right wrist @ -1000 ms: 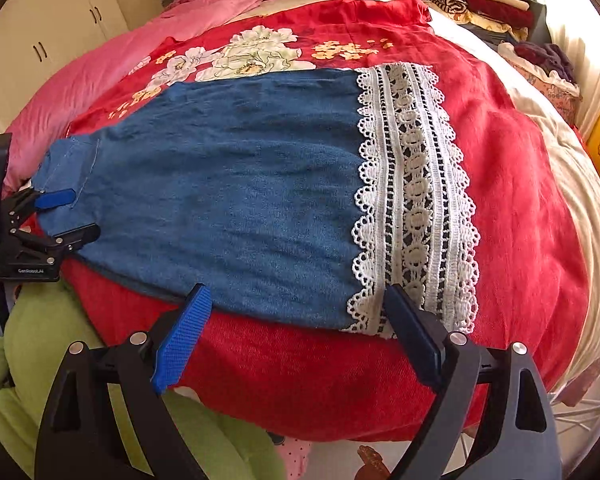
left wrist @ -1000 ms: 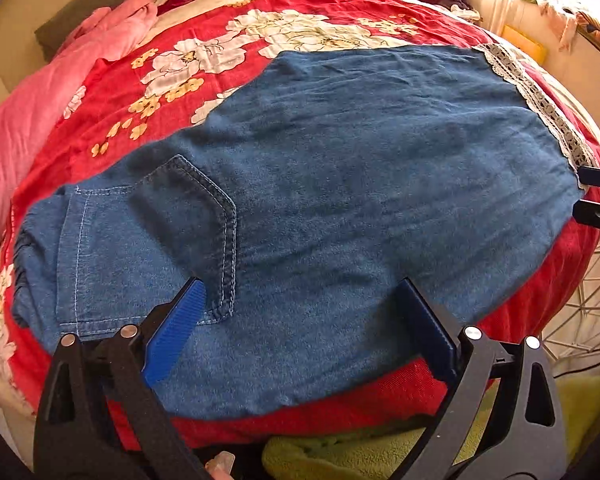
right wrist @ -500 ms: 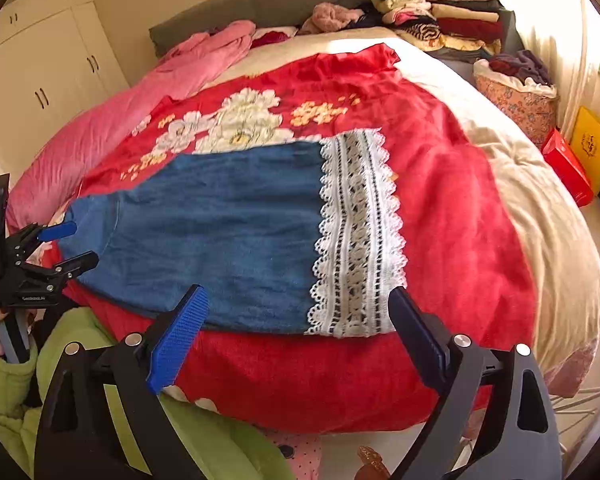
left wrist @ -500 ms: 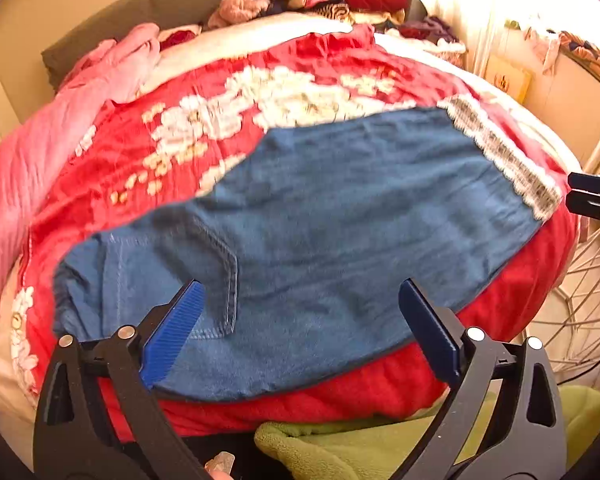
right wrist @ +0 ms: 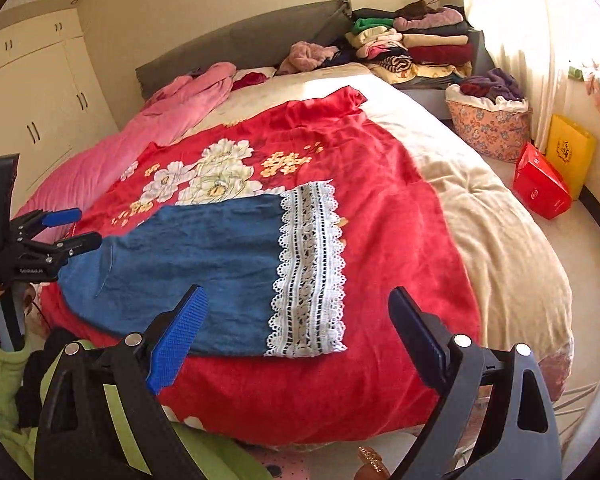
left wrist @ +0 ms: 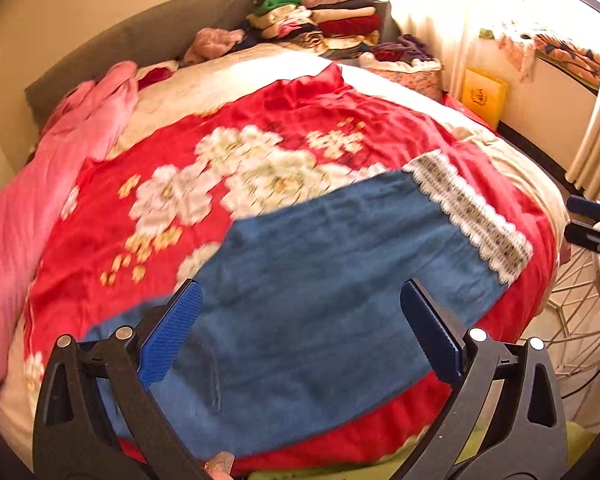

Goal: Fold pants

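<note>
The pants [right wrist: 204, 268] are plain blue denim, ending at their 3 o'clock side in a white lace hem [right wrist: 310, 272] with an openwork flower and stripe pattern. Under them lies a red blanket [right wrist: 384, 216] printed with white and yellow flowers toward 11 o'clock. A pink quilt [right wrist: 140, 140] runs along 10 o'clock, and a beige duvet [right wrist: 500, 240] shows at 3 o'clock. The headboard [right wrist: 240, 48] is grey. At 2 o'clock stand a peach floral basket [right wrist: 488, 128], a red box [right wrist: 540, 188] and a yellow bag [right wrist: 570, 152]. Both grippers have black frames with blue finger pads [left wrist: 168, 336].
</note>
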Tool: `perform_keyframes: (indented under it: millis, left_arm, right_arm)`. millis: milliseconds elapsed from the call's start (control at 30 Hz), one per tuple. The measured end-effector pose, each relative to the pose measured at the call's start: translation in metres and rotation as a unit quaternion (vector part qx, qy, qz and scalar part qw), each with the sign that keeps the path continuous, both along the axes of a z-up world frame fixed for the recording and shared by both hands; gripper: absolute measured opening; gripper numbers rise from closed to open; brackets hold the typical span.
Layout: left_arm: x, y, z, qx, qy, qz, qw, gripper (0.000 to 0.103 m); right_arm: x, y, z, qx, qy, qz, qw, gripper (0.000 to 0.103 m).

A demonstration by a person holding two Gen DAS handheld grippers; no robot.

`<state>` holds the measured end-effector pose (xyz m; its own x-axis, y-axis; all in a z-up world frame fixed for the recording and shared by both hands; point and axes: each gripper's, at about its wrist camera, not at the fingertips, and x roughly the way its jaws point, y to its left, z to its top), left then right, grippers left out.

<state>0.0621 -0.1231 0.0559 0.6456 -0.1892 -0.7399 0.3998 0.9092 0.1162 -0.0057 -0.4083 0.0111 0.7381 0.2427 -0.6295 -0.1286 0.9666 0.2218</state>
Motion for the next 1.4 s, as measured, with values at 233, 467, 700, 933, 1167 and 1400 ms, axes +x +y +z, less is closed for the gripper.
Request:
perform_keyframes:
  millis: [233, 467, 700, 933, 1167, 1400]
  left_arm:
    - [0.029, -0.041, 0.006, -0.01, 0.01, -0.045, 0.9989, 0.093]
    - [0.063, -0.076, -0.009, -0.002, 0.027, -0.081, 0.9963, 0.093]
    - [0.097, -0.106, -0.038, 0.022, 0.046, -0.107, 0.993, 0.093]
    - [0.132, -0.127, -0.067, 0.046, 0.066, -0.122, 0.9893, 0.093]
    - [0.16, -0.142, -0.087, 0.004, 0.106, -0.142, 0.9841, 0.082]
    - [0.156, -0.155, -0.098, -0.004, 0.136, -0.171, 0.9759, 0.045]
  right_arm:
    - [-0.002, -0.01, -0.006, 0.003, -0.002, -0.011, 1.0, 0.091]
    - [0.01, -0.003, -0.023, 0.006, 0.017, 0.002, 1.0, 0.091]
    - [0.026, 0.004, -0.04, 0.016, 0.037, 0.014, 0.999, 0.091]
    - [0.044, 0.009, -0.058, 0.028, 0.054, 0.024, 0.998, 0.091]
    - [0.059, 0.011, -0.076, 0.039, 0.073, 0.023, 0.996, 0.091]
    - [0.066, 0.015, -0.081, 0.062, 0.072, 0.05, 0.994, 0.06]
